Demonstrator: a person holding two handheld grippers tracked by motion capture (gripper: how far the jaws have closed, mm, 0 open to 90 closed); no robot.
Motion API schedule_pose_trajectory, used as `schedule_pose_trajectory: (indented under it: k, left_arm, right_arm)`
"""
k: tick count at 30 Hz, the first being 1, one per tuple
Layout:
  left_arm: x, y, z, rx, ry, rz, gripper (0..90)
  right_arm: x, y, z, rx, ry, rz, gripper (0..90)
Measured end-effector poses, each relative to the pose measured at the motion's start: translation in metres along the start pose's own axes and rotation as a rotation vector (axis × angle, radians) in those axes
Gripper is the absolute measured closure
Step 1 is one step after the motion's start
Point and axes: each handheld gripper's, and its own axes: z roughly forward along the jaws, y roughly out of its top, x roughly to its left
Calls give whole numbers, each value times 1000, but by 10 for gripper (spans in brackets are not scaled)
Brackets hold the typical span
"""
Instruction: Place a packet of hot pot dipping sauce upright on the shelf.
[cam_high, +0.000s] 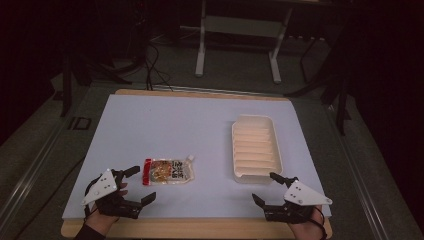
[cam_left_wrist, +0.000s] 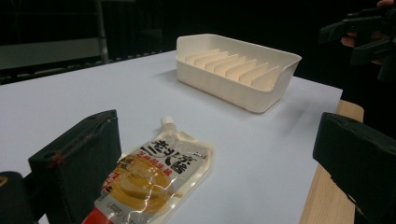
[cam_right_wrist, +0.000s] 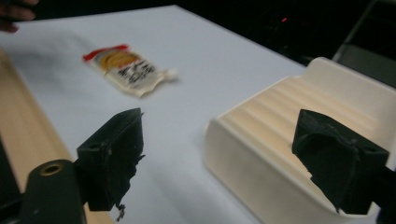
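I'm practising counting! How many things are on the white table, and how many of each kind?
Sauce pouch: 1
White ridged tray: 1
Hand-held gripper: 2, the left and the right
Total: 4

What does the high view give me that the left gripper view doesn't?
High view alone: both hands and both grippers, left and right, open near the table's front edge, the whole white mat, and the floor with a frame's legs beyond. Left gripper view alone: the pouch's printed label up close, its spout pointing toward the tray. Both show pouch, empty ribbed tray and mat.
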Motion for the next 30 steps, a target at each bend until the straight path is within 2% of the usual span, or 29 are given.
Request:
schedule_pose_trajectory:
  k: [6, 9, 11, 14, 17, 18, 20, 23, 26, 28, 30]
  left_arm:
    - [-1, 1, 0, 12, -10, 32, 14]
    - [0, 0, 0, 21, 12, 53, 14]
    - [0, 0, 0, 11, 16, 60, 14]
    - [-2, 2, 1, -6, 0, 52, 14]
    - [-2, 3, 1, 7, -4, 43, 14]
    - [-3, 6, 3, 36, -23, 18, 14]
    - [-4, 8, 5, 71, -17, 0, 14]
    - [-8, 14, 8, 110, -14, 25, 14]
    - [-9, 22, 11, 123, -60, 24, 14]
    - [-9, 25, 13, 137, -62, 26, 14]
    - [-8, 31, 16, 147, -90, 36, 13]
  right_arm:
    - [0, 1, -2, -29, 0, -3, 166]
    - [-3, 1, -3, -56, -5, -7, 137]
    - [-1, 2, -3, -47, -13, -3, 132]
    - [2, 4, -6, -66, -22, -1, 117]
    - [3, 6, -9, -85, -7, 13, 117]
    - [4, 7, -10, -89, 5, 9, 109]
    - [7, 7, -10, -102, 19, 21, 109]
    - [11, 9, -10, -115, 52, 20, 109]
    - [15, 10, -10, -113, 67, 10, 109]
    - [15, 10, -11, -116, 69, 12, 109]
    - [14, 10, -11, -120, 80, 40, 110]
